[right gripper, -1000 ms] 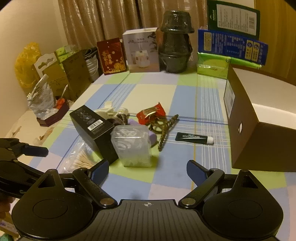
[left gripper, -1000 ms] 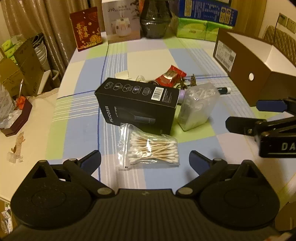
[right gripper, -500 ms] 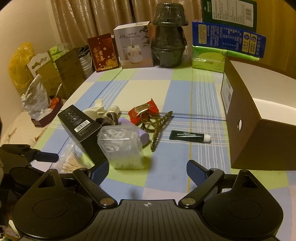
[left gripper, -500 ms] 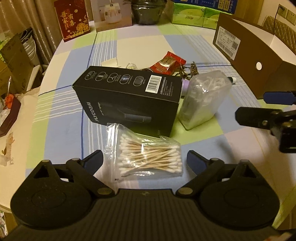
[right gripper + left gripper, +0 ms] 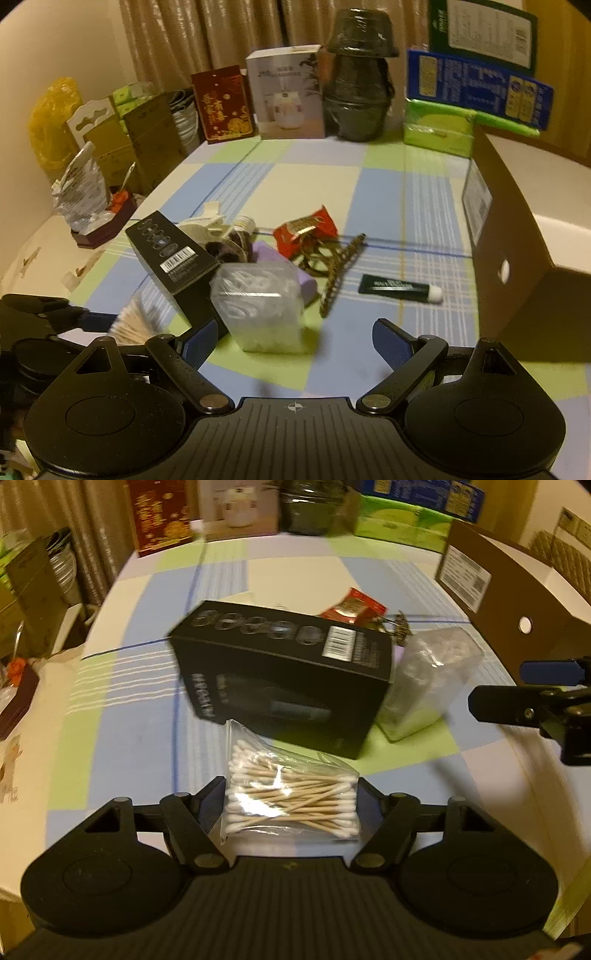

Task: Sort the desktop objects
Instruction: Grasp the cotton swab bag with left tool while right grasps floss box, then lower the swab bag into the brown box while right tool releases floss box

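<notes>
A clear bag of cotton swabs (image 5: 291,797) is clamped between the two fingers of the left gripper (image 5: 291,805), which is closed on the bag's two sides. Whether the bag is lifted clear of the bench (image 5: 122,716) or only resting on it cannot be told. Just behind it lies a black box (image 5: 284,672), and beside that box a clear plastic tub (image 5: 428,686) stands on a green square of the checked cloth.

The right gripper (image 5: 291,339) is held open and empty, low over the bench, with the plastic tub directly ahead between its spread fingers. Beyond the tub, a red packet (image 5: 306,230), a brown hair clip (image 5: 332,266) and a small dark tube (image 5: 400,288) are scattered. A large brown cardboard box (image 5: 517,229) stands open at the right edge.

The step in hand is judged to be the pickup of the swab bag. The next move likely calls for the bag to be raised clear of the black box and carried across to the cardboard box, if that is where things are being sorted. The thin plastic may slip or sag.
</notes>
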Motion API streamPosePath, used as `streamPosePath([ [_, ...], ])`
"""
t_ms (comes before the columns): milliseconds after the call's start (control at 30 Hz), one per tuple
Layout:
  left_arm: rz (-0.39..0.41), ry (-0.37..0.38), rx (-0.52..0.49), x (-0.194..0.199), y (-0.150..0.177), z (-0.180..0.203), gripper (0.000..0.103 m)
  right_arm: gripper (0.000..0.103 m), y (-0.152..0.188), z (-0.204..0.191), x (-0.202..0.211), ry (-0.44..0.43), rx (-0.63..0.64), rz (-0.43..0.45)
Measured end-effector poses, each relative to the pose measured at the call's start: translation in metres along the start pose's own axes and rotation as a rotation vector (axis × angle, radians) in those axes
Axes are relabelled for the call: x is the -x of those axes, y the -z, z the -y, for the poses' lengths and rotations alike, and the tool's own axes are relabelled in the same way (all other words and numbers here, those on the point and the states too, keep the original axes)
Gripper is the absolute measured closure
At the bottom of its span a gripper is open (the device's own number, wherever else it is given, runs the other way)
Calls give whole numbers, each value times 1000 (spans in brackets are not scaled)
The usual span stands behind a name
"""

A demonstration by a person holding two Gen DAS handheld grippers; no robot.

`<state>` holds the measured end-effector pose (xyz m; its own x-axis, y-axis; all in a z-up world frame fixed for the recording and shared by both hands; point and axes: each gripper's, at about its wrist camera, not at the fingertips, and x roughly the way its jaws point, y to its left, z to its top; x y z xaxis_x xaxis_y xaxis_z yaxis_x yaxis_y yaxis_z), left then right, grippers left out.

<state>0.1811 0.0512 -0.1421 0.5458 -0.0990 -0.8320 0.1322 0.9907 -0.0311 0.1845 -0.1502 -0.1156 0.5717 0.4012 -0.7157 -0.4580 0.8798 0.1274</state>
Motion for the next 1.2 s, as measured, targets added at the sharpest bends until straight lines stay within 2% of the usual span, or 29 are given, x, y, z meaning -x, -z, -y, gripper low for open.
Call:
streamPosePath([
  [100, 9, -25, 23, 9, 2, -7, 33, 14, -4, -9, -5, -7, 37, 14],
  [367, 26, -88, 75, 28, 4, -23, 33, 30, -7, -31, -26, 28, 116, 37],
  [467, 30, -102, 87, 33, 3, -25, 33, 46, -7, -31, -30, 40, 124, 34],
  [500, 33, -104, 88, 34, 3, -24, 33, 48, -7, -29, -30, 31, 123, 34],
  [600, 35, -111, 92, 38, 2, -23, 33, 48, -7, -25, -26, 42, 121, 40],
  [800, 67, -98, 81, 56, -6, -11, 33, 48, -14, -8, 4, 5, 90, 68],
  [1200, 150, -36, 1, 87, -43, 44, 33, 48, -22, 33, 62, 20, 23, 103],
])
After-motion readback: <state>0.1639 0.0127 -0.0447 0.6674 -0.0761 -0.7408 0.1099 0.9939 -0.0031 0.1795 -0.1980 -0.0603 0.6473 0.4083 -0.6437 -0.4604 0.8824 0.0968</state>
